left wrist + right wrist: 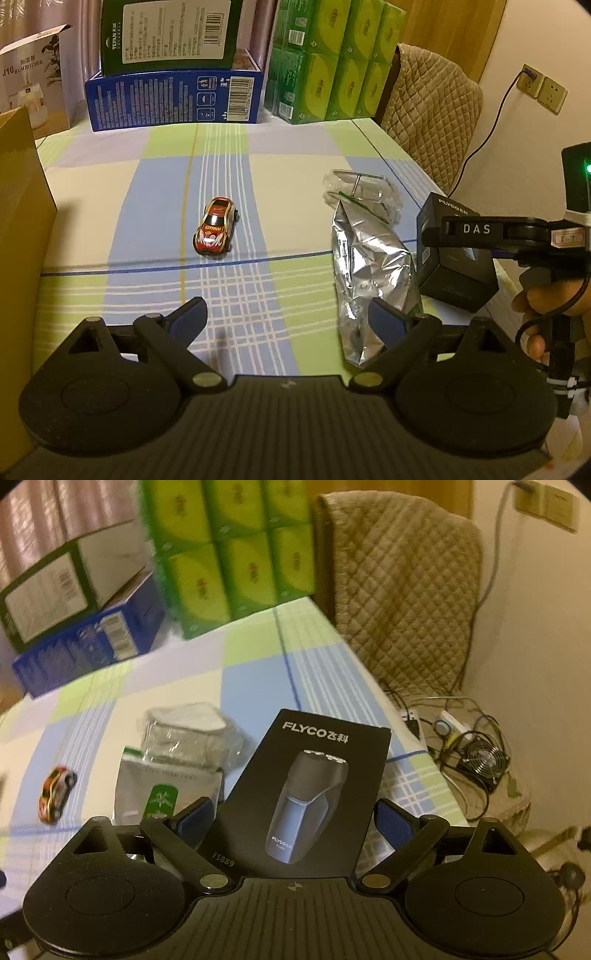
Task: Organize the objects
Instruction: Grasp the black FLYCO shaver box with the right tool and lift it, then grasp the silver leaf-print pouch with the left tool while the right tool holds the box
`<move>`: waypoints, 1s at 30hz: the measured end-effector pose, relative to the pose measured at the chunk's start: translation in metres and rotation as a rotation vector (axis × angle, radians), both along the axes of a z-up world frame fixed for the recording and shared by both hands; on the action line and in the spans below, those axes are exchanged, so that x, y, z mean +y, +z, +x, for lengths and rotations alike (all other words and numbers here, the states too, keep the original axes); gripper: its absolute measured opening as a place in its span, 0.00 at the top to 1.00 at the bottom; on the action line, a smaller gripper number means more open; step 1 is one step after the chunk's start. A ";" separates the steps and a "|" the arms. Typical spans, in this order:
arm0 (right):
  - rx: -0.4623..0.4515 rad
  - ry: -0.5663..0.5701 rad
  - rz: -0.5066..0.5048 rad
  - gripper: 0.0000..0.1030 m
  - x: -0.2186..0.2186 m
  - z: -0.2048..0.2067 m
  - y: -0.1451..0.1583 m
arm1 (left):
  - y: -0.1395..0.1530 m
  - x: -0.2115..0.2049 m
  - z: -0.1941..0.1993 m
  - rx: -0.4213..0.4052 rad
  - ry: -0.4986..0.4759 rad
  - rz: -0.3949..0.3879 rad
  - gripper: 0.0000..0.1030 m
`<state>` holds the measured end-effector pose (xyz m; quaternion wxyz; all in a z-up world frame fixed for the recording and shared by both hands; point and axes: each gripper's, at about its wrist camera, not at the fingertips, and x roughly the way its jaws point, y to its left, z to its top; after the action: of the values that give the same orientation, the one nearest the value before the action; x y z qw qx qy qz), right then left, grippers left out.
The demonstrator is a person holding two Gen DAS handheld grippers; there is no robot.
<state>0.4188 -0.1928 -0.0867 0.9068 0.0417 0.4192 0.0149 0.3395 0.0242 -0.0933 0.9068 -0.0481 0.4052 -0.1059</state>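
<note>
Closest in on the right wrist view, the right gripper (293,812) has its blue-padded fingers (391,818) spread wide either side of the black shaver box (306,794); the left pad sits at the box's edge, the right one is clear of it, so nothing is clamped. The box lies tilted, printed face up, near the table's right edge. From the left wrist view the same right gripper (461,230) reaches in from the right, over the shaver box (456,266), with a hand (535,314) beneath it.

The left gripper (290,317) hangs over the plaid tablecloth (129,206), fingers apart and empty; its right finger overlaps the lower end of the silver foil pouch (369,266). That pouch lies lengthwise just left of the shaver box, and behind it, touching its far end, sits a crinkled clear plastic pack (360,190). What is inside is hard to make out.

Out in the middle, well apart from the rest, the red and gold toy car (216,230) stands on its wheels. A brown carton (22,240) walls off the left edge.

At the back: a white humidifier box (37,81), a blue box (173,98) with a dark green box (170,35) on top, and stacked green packs (332,62). A quilted chair cover (432,110) stands off the far right corner.
</note>
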 end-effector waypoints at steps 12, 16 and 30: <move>0.075 0.262 0.139 0.21 0.001 -0.039 0.005 | 0.001 -0.003 0.001 0.004 -0.056 -0.019 0.11; 0.044 0.236 0.037 0.21 -0.005 -0.045 0.010 | -0.001 -0.018 0.012 0.042 -0.105 -0.043 0.13; 0.052 0.207 0.064 0.21 -0.021 -0.043 0.004 | -0.029 -0.055 0.043 0.179 -0.128 -0.055 0.51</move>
<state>0.3755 -0.2140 -0.0831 0.8874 0.0275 0.4441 0.1208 0.3822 -0.0305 -0.1221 0.8568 -0.0562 0.4836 -0.1699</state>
